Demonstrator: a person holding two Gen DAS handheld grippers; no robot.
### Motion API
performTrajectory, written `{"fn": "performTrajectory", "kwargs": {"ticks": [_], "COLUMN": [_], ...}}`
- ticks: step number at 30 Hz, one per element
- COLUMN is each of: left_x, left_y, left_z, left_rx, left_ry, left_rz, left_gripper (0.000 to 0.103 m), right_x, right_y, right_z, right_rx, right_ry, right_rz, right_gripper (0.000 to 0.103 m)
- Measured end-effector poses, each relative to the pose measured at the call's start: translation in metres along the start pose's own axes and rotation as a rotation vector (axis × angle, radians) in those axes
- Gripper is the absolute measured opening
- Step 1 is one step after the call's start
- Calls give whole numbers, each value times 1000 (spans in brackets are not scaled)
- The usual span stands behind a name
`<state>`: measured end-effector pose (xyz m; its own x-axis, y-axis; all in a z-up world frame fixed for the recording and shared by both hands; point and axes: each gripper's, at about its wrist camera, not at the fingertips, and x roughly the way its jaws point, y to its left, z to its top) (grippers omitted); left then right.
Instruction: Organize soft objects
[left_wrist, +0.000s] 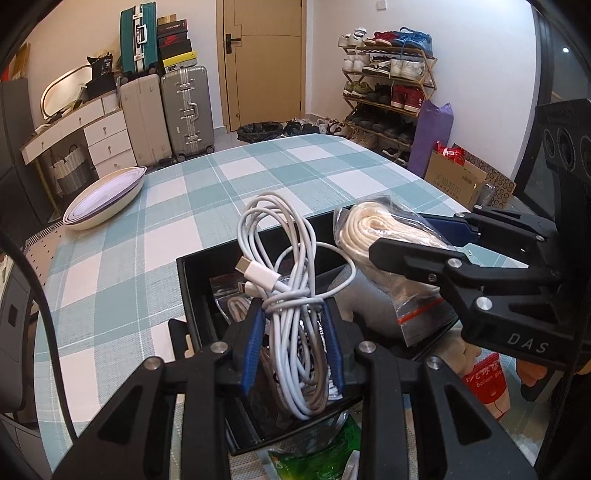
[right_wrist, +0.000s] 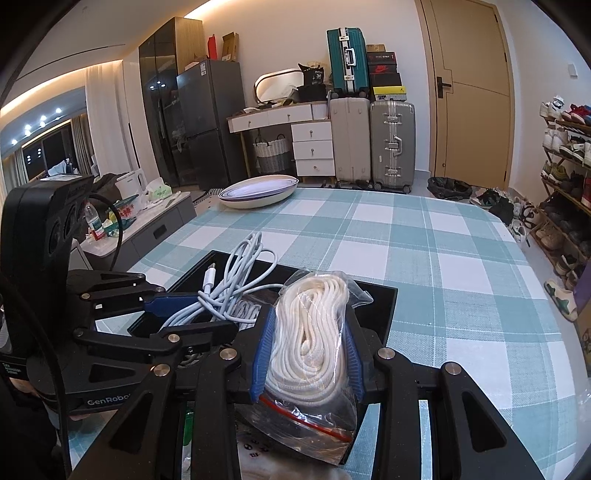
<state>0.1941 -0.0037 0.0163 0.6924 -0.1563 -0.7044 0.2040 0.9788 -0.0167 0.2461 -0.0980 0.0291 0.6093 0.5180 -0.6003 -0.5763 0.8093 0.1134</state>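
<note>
My left gripper (left_wrist: 293, 314) is shut on a coiled white charging cable (left_wrist: 291, 280) and holds it over a black box (left_wrist: 192, 269) on the checked table. My right gripper (right_wrist: 308, 332) is shut on a clear zip bag of white rope (right_wrist: 314, 332), also over the black box (right_wrist: 384, 295). In the left wrist view the right gripper (left_wrist: 417, 236) comes in from the right with the rope bag (left_wrist: 369, 229). In the right wrist view the left gripper (right_wrist: 184, 314) holds the cable (right_wrist: 229, 280) at left. More bagged cord lies inside the box.
Stacked oval bowls (left_wrist: 107, 199) sit at the table's far left, also in the right wrist view (right_wrist: 258, 192). Green and red packets (left_wrist: 487, 380) lie near the front edge. Suitcases, drawers, a shoe rack and a door stand beyond the table.
</note>
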Motion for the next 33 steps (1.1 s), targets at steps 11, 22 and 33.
{"fn": "performTrajectory", "kwargs": {"ticks": [11, 22, 33], "left_x": [-28, -67, -87], "left_y": [4, 14, -1], "left_z": [-2, -33, -64], "left_rx": [-12, -117, -123], "left_ry": [-41, -102, -104], "left_rz": [28, 52, 97], "left_gripper": [61, 103, 103], "right_x": [-26, -71, -93], "right_y": [2, -9, 7], "right_z": [-5, -31, -72], "right_rx": [-49, 43, 0], "right_ry": [0, 33, 89], "right_rz": [-3, -29, 0], "right_gripper": [72, 102, 103]}}
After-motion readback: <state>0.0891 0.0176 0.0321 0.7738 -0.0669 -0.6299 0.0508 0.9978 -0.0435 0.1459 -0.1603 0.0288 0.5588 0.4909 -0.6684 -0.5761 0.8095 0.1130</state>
